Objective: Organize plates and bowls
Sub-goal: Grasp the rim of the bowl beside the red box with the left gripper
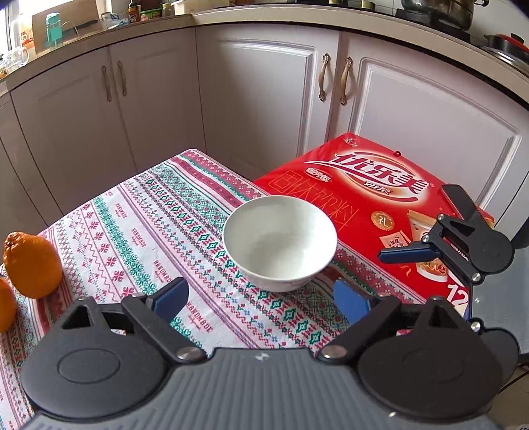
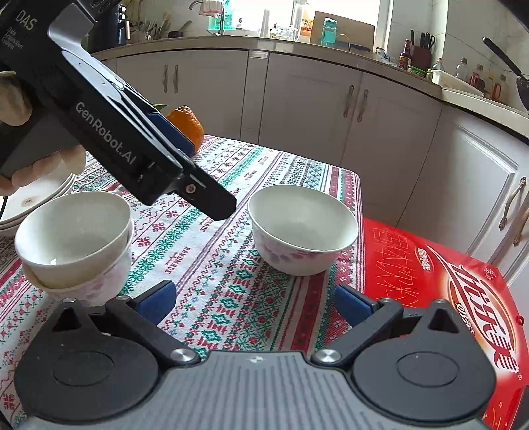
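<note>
Both grippers wide open, empty: left gripper (image 1: 261, 299), right gripper (image 2: 254, 302). Lone bowl (image 1: 280, 243) sits ahead on the cloth (image 1: 139, 231), beside the red box (image 1: 373, 198). I'd pinch its rim, lift straight, nest it in the stack (image 2: 74, 241) — two bowls there, I think.

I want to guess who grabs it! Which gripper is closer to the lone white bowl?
Probably left. The left gripper faces the lone bowl, open just short of it; the right gripper hangs slightly farther back.

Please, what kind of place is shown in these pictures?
Most likely a home kitchen: white cabinets under a counter crowded with bottles, a pot on a stove, and a white bowl on a cloth-covered table.
</note>
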The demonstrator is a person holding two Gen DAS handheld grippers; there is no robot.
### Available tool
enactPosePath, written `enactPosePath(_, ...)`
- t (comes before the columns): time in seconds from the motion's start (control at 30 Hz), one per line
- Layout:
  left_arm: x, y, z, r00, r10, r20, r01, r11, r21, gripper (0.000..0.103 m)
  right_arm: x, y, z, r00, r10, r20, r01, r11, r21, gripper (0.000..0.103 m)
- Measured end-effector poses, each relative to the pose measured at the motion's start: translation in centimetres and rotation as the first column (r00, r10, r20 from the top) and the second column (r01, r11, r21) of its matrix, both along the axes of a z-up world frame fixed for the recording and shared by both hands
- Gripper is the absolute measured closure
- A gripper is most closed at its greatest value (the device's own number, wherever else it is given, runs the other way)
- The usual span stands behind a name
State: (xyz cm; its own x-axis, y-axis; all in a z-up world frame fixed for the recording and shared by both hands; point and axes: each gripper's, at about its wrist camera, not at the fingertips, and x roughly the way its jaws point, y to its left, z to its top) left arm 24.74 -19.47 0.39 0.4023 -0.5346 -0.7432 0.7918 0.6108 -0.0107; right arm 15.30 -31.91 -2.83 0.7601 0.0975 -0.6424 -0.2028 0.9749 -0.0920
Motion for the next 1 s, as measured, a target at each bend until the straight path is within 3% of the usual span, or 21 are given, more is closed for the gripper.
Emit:
enactPosePath(0.43,4.7,-4.4,-2.8,0.998,-0.018,-0.067,0.018,1.0,0.008,0.012,4.2,-3.3,-1.0,0.999,-0.024,0.028,0.023,0.999,0.045,0.001)
enactPosePath(0.6,5.8,-5.6,-3.8,0.996,-0.007,-0.085,0.009,1.0,0.02,0.024,5.6,-3.4,-1.3,0.999,-0.011,0.033,0.01,0.999,0.037,0.008)
enactPosePath(0.77,6.4,-6.0,-4.4,0.995,0.002,-0.101,0.001,1.0,0.022,0.03,6.5,-3.5,-1.6,1.0,0.002,0.025,-0.003,1.0,0.031,0.017)
enactPosePath(1.0,6.7,-6.1,-4.7,0.992,-0.008,-0.124,0.01,1.0,0.011,0.039,6.7,-3.6,-1.6,1.0,0.008,0.026,-0.009,0.999,0.039,0.018)
